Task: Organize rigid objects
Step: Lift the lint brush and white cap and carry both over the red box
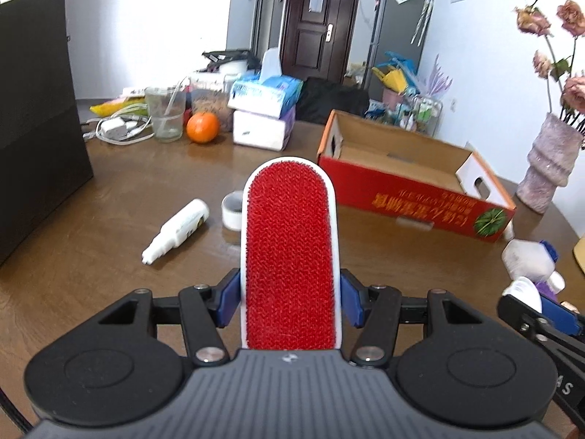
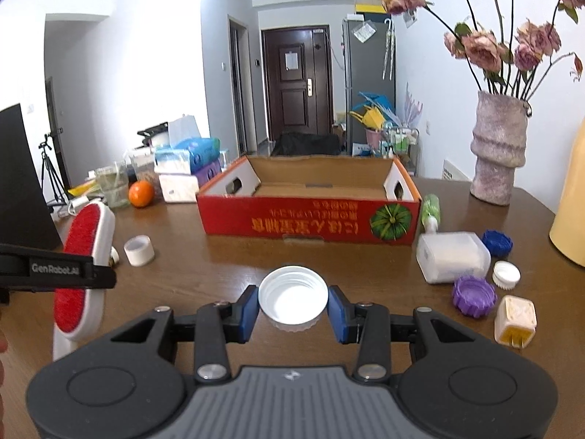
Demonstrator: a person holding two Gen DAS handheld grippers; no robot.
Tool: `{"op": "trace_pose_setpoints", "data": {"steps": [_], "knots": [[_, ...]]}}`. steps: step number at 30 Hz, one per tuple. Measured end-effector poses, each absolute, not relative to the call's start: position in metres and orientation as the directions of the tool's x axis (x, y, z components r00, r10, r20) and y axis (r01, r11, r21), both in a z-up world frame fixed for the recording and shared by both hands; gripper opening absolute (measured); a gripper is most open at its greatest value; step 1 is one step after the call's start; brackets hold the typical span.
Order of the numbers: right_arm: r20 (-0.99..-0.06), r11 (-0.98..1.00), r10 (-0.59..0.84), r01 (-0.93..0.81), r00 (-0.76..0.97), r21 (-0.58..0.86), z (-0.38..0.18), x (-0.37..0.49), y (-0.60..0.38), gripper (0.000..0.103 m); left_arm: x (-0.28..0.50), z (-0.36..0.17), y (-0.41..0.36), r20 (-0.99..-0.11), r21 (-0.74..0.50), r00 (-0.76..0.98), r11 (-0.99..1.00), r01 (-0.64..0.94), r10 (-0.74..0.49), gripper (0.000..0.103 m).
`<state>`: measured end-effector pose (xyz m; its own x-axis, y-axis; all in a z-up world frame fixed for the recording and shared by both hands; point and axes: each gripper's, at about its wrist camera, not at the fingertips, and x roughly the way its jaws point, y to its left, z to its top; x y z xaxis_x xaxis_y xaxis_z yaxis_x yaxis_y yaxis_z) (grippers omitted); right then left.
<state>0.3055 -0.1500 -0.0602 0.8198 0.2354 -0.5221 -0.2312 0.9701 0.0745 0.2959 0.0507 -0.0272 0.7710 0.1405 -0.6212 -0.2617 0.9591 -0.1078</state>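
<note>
My left gripper (image 1: 290, 298) is shut on a white lint brush with a red pad (image 1: 290, 256), held above the table; the brush also shows at the left of the right wrist view (image 2: 82, 274). My right gripper (image 2: 293, 309) is shut on a white jar lid (image 2: 293, 298), held above the table in front of the open red cardboard box (image 2: 310, 219). The box lies to the right in the left wrist view (image 1: 413, 194). A white spray bottle (image 1: 177, 230) and a white tape roll (image 1: 231, 210) lie on the table left of the brush.
Right of the box lie a clear container (image 2: 451, 261), blue cap (image 2: 497, 243), purple cap (image 2: 473, 296), white cap (image 2: 506, 274), plug adapter (image 2: 515, 322) and green bottle (image 2: 430, 210). A vase (image 2: 499, 153) stands far right. An orange (image 1: 203, 128), cup (image 1: 166, 113) and tissue packs (image 1: 263, 117) stand at the back.
</note>
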Motion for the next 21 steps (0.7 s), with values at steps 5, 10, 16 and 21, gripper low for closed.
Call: {"op": "trace_pose_setpoints", "data": {"steps": [5,10,16,21], "knots": [[-0.494,0.969,0.242,-0.233,0.835,0.081,-0.049,0.311,-0.146,0.040,0.299,-0.014,0.046,-0.590,-0.118,0.796,0.962,-0.246,0.131,0.057],[-0.473,0.970,0.242,-0.226,0.847,0.090,-0.042,0.318,-0.148,0.040,0.305,-0.003,0.041,-0.561,-0.123,0.818,0.965,-0.233,0.126,0.057],[-0.455,0.973,0.231,-0.211,0.860,0.095,-0.039,0.331,-0.153,0.040,0.314,0.008,0.035,-0.526,-0.127,0.843,0.970,-0.208,0.111,0.057],[-0.436,0.974,0.224,-0.202,0.872,0.098,-0.033,0.343,-0.154,0.040,0.326,0.017,0.030,-0.490,-0.142,0.866,0.972,-0.187,0.095,0.057]]}}
